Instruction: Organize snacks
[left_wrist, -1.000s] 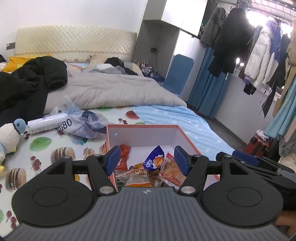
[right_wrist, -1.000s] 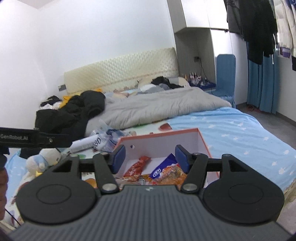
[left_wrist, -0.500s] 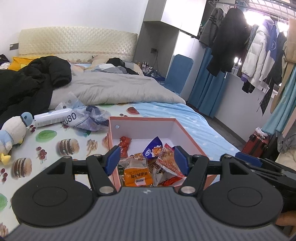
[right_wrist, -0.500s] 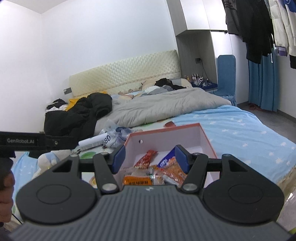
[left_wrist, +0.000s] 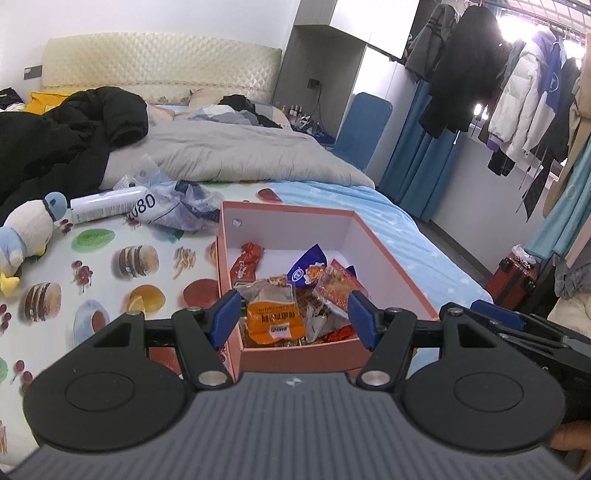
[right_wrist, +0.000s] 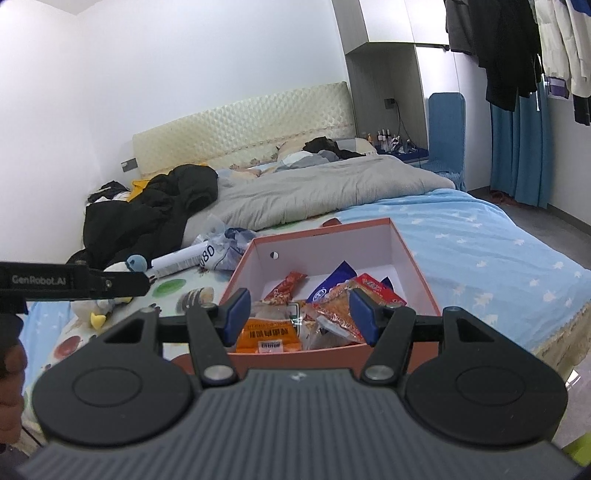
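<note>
Both my left hand-held gripper (left_wrist: 297, 315) and right hand-held gripper (right_wrist: 300, 314) hang part-open and empty, snacks (left_wrist: 275, 319) in the box (left_wrist: 295, 356) just ahead below.

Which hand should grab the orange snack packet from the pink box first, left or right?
Probably the left. The left gripper is open, and the orange snack packet sits squarely between its fingers in the pink box. The right gripper, also open, sees it off-centre.
</note>
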